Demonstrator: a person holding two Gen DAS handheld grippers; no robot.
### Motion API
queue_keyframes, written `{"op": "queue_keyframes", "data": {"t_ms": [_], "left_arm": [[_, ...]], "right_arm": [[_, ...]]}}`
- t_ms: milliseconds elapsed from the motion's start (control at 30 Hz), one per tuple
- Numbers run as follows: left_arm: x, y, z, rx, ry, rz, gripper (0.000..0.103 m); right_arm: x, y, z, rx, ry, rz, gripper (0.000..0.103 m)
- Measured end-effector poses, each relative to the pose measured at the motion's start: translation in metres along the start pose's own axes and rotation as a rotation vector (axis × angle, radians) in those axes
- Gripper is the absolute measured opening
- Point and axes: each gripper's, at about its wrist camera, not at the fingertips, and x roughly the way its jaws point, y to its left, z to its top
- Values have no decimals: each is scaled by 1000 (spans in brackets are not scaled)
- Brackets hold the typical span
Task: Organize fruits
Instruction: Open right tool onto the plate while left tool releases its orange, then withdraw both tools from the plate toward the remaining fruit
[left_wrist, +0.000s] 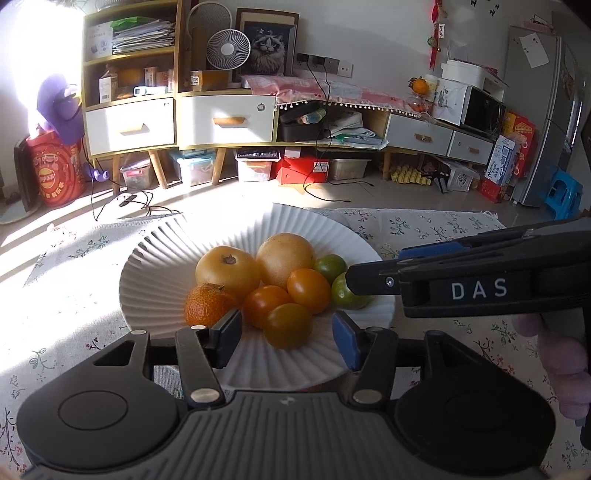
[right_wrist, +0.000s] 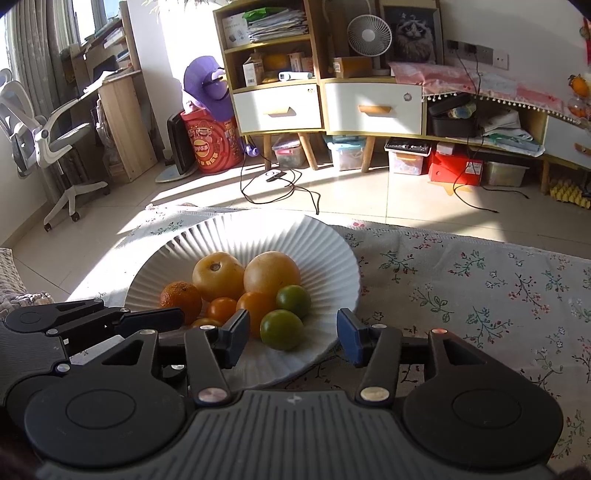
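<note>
Left gripper (left_wrist: 287, 341) gapes; mandarin (left_wrist: 207, 304) stem upward.

One white ribbed plate (left_wrist: 155, 273) rests on one floral tablecloth (right_wrist: 480, 280). It holds eight fruits in all: two large yellow round fruits (left_wrist: 227, 269), one rough-skinned mandarin (left_wrist: 207, 304), three small orange tomatoes (left_wrist: 308, 290) and two small green tomatoes (right_wrist: 281, 328). Two handheld grippers are in view, the left gripper (left_wrist: 286, 338) and the right gripper (right_wrist: 293, 338), each with two fingers. Behind, the cabinet shows four white drawers (left_wrist: 129, 123), with two fans (left_wrist: 228, 48) above, one round white and one tall behind it.
</note>
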Motion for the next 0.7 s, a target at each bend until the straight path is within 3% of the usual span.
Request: {"op": "queue_keyframes", "data": {"t_ms": [267, 700], "left_arm": [[-13, 2, -1, -9, 3, -16, 64], [-40, -3, -8, 5, 8, -7, 84]], "right_arm": [[-12, -3, -1, 27, -6, 0, 61], [-39, -1, -6, 69, -30, -1, 82]]}}
